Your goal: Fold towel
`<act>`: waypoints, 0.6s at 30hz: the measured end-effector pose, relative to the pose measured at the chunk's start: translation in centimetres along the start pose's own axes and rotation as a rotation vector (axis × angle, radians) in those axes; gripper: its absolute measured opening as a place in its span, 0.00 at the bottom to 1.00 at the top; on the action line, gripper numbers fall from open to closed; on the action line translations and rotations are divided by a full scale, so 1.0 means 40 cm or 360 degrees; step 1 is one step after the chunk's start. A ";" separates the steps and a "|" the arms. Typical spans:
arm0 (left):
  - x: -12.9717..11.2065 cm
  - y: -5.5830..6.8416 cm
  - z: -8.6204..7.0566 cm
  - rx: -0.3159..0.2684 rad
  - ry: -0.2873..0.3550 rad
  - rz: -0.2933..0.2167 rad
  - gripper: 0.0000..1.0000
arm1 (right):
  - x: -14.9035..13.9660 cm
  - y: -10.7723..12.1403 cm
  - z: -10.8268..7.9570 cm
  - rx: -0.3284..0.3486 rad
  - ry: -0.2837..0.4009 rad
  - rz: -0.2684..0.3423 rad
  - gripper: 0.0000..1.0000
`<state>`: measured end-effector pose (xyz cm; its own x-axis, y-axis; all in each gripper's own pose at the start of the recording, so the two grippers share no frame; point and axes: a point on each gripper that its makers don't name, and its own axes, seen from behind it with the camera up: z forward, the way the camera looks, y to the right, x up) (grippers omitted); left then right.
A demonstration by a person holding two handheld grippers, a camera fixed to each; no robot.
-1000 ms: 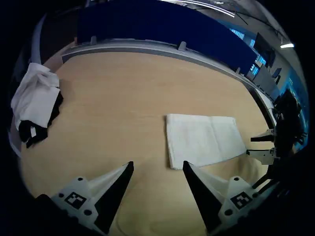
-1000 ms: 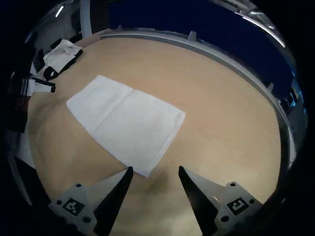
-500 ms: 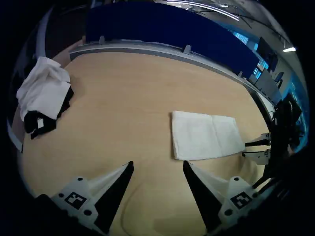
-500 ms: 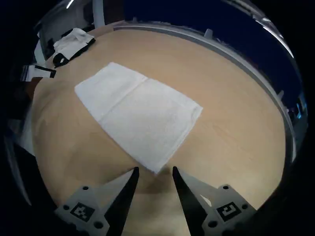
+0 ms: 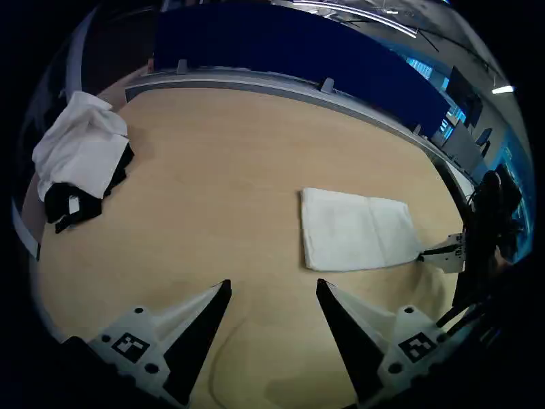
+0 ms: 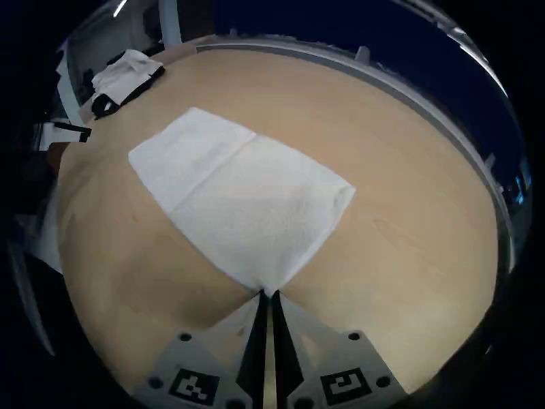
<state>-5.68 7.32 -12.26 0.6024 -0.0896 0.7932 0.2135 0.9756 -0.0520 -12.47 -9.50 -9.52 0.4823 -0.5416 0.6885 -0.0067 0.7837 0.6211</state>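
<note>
A white towel (image 6: 238, 191) lies flat on the wooden table, folded into a rectangle with a crease across it. My right gripper (image 6: 267, 294) is shut on the towel's near corner, and the cloth puckers slightly at the fingertips. In the left gripper view the same towel (image 5: 357, 232) lies to the right of centre, with the right gripper (image 5: 436, 255) pinching its far right corner. My left gripper (image 5: 272, 286) stands open above bare table, short of the towel's left edge, with nothing between its fingers. The left gripper (image 6: 65, 129) also appears far off at the left of the right gripper view.
A heap of white and black clothes (image 5: 78, 157) lies at the table's left end, also seen as the clothes heap (image 6: 126, 71). A grey rail (image 5: 272, 82) and a blue partition (image 5: 286, 41) bound the far edge. A person's dark sleeve (image 5: 487, 232) is at the right.
The right gripper has gone from open to shut on the towel's near corner. The left gripper has drawn back a little and stays open.
</note>
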 end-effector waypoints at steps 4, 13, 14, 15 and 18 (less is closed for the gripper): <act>-0.002 -0.002 -0.005 0.0001 0.0000 -0.0002 0.93 | 0.009 0.002 -0.005 0.0001 0.0010 -0.0001 0.04; 0.001 -0.002 -0.021 -0.0007 0.0013 -0.0026 0.92 | 0.080 0.013 -0.045 -0.0021 0.0077 -0.0060 0.04; 0.002 -0.003 -0.023 -0.0008 0.0017 -0.0031 0.92 | 0.094 0.012 -0.053 -0.0022 0.0087 -0.0079 0.04; 0.003 -0.003 -0.026 -0.0009 0.0020 -0.0035 0.92 | 0.107 0.011 -0.060 -0.0023 0.0095 -0.0097 0.04; 0.008 -0.005 -0.036 -0.0013 0.0036 -0.0051 0.93 | 0.153 0.005 -0.081 -0.0028 0.0120 -0.0170 0.04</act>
<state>-4.43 6.81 -12.89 0.6124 -0.1252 0.7806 0.2391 0.9705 -0.0319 -6.68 -11.67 -6.41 0.5439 -0.5985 0.5882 0.0636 0.7283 0.6823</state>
